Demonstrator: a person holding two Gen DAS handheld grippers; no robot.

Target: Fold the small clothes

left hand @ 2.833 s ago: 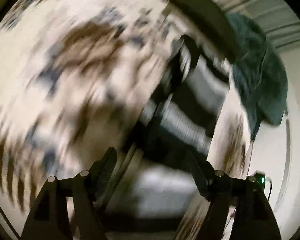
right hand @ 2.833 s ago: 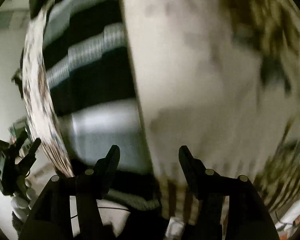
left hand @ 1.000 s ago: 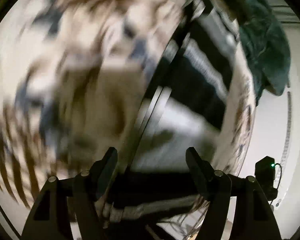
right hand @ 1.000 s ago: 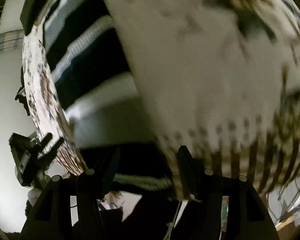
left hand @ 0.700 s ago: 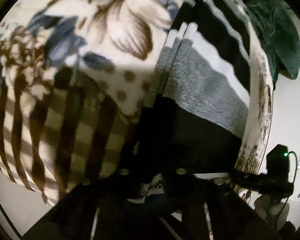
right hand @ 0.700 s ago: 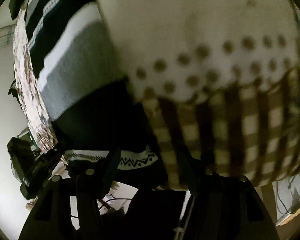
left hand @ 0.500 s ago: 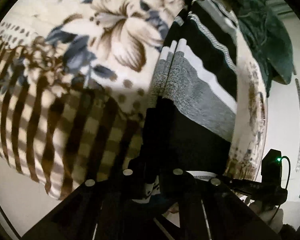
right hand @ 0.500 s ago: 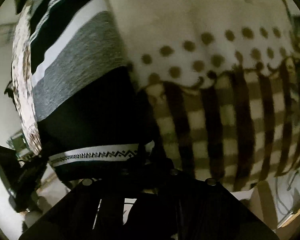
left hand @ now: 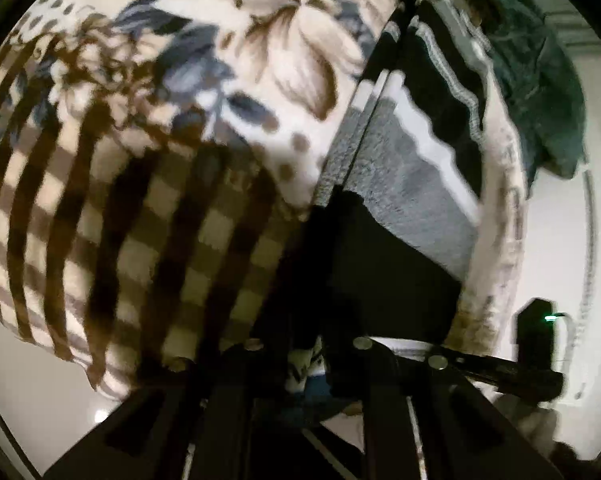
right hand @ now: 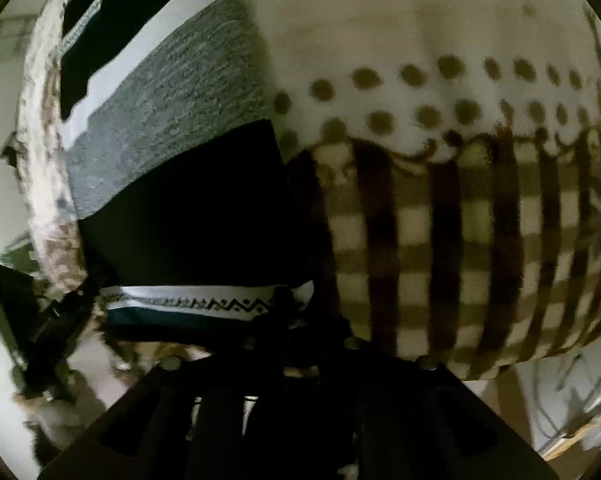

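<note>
Half a second on, both grippers have slid nearer the blanket's edge and their jaws have just been opening again after clamping almost shut.

Left wrist view: the left gripper (left hand: 308, 354) sits low in frame, jaws parted only narrowly, with the dark hem of the striped knit garment (left hand: 404, 216) between them; the frame is blurred and dark there, so I cannot tell whether the pads press on it. The garment lies on the floral and checked blanket (left hand: 148, 168), folded lengthwise, its long axis running from the gripper up and away to the top right, bands of black, grey and white crossing it. Beyond it, a dark green cloth (left hand: 540, 92) hangs over the far edge. Lower right, a small black device with a green light (left hand: 536, 328) stands on the pale floor. No readable writing.

Right wrist view: the right gripper (right hand: 300, 344) is at the same near hem, jaws a little apart, a white band with a black zigzag pattern (right hand: 204, 302) just in front of the fingers; grip unclear in the shadow. The garment runs up to the top left here, its fold edge against the blanket's dotted border. No labels show.
</note>
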